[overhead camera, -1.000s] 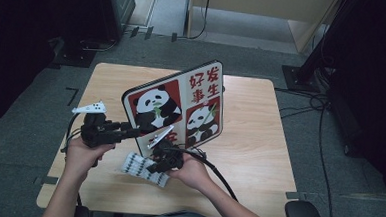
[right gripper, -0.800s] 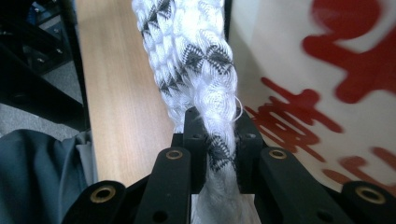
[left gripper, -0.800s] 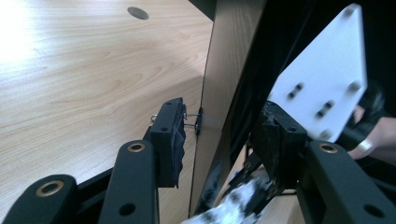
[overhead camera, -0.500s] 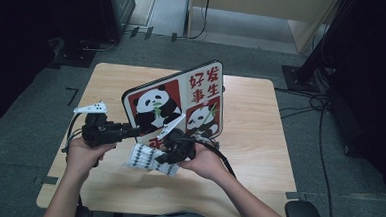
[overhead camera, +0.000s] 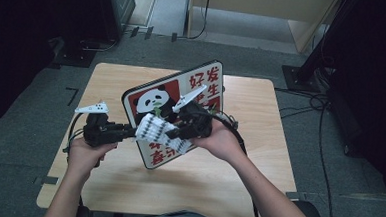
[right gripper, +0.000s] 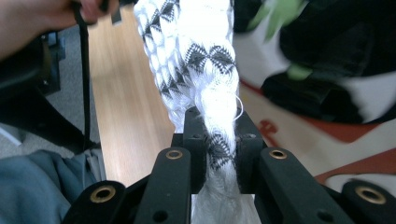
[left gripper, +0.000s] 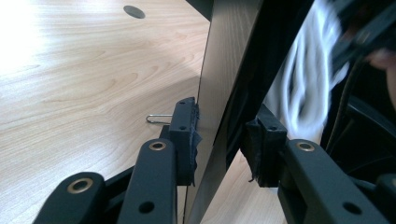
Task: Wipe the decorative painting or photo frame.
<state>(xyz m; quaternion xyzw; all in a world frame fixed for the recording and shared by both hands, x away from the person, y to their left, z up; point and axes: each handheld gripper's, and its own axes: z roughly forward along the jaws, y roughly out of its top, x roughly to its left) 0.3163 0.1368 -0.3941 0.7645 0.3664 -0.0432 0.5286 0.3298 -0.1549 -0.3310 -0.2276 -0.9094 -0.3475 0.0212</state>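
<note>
Between your right gripper's (right gripper: 218,140) jaws sits a bunched white cloth with black zigzag print (right gripper: 205,70), pinched tight near one end; it is soft and light, so it will sag and swing, and a grip on the gathered part looks surest. Your left gripper (left gripper: 219,140) clamps the lower edge of the panda sign board (overhead camera: 175,112), which stands tilted on the table at about 12 o'clock from your hands. The board looks stiff, thin and smooth, so judge it liable to slip or twist. The wooden table (overhead camera: 258,157) is pale and bare around it; grey carpet (overhead camera: 29,130) and cables (overhead camera: 306,102) lie beyond.
</note>
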